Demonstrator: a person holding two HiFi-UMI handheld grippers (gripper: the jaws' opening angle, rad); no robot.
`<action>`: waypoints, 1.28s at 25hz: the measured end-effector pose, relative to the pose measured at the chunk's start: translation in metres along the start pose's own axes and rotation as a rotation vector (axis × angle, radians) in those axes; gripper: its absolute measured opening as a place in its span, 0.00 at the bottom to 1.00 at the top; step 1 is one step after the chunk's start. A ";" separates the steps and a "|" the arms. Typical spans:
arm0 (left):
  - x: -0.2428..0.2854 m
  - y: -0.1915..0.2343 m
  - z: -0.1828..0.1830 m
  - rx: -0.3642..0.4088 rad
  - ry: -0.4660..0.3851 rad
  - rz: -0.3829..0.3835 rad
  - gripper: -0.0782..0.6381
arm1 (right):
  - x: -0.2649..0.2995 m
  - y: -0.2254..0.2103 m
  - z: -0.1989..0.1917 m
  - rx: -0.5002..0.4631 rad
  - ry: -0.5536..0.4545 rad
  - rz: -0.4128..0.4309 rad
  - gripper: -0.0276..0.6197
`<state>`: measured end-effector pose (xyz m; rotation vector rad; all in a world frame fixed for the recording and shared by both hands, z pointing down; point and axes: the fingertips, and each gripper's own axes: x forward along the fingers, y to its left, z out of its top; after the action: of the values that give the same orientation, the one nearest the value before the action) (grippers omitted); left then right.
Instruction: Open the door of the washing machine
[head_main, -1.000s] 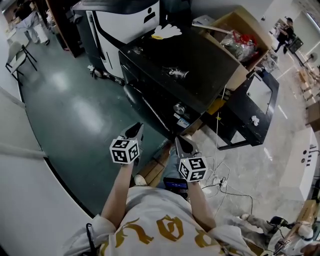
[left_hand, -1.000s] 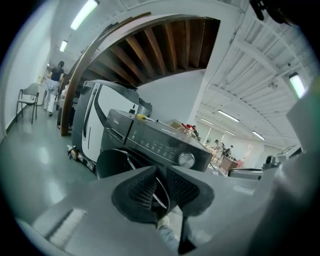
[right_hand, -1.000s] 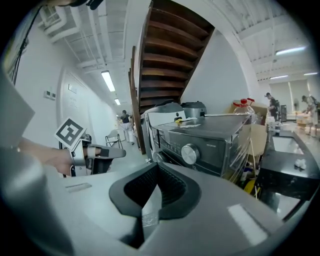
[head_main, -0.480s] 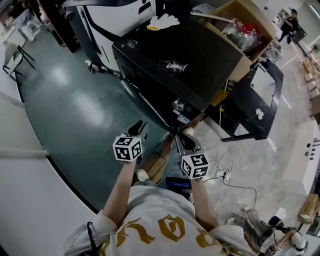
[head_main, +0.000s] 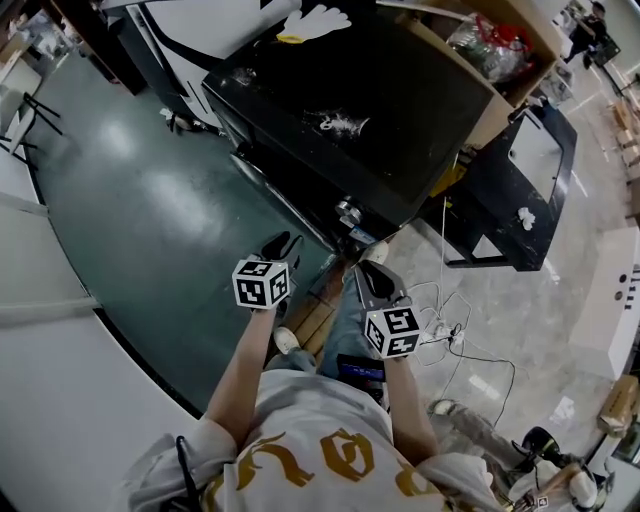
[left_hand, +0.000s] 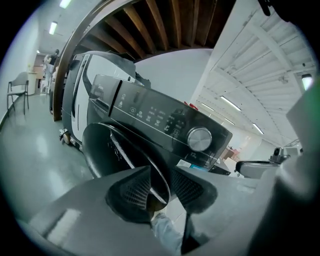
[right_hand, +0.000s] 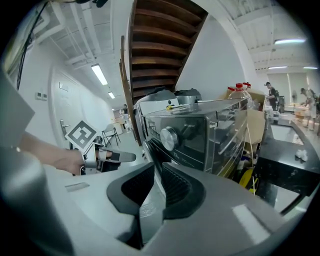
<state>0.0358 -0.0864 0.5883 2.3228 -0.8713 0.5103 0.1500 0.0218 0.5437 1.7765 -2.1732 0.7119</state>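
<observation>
No text can be read: print on the washing machine (left_hand: 160, 117) is too small, and the shirt's gold lettering (head_main: 345, 455) is distorted.

Green floor (head_main: 130, 190) carries the washing machine (head_main: 370, 110); cables (head_main: 432, 300) lie beside it

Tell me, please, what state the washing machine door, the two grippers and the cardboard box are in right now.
Washing machine door: looks shut against the machine's front, not yet touched.
Left gripper: jaws apart, nothing between them, pointed at the door.
Right gripper: jaws apart, nothing between them, short of the machine.
Cardboard box: open at the top, with things inside.
</observation>
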 end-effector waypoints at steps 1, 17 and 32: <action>0.006 0.000 0.000 0.001 0.009 0.000 0.27 | 0.001 -0.004 -0.001 0.002 0.005 -0.003 0.14; 0.082 0.027 -0.015 -0.165 0.051 0.165 0.42 | -0.008 -0.050 -0.028 0.072 0.061 -0.069 0.11; 0.112 0.035 -0.025 -0.197 0.142 0.300 0.47 | 0.002 -0.058 -0.035 0.071 0.112 -0.071 0.09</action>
<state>0.0884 -0.1427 0.6807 1.9636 -1.1525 0.6736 0.2014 0.0305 0.5870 1.7926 -2.0264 0.8602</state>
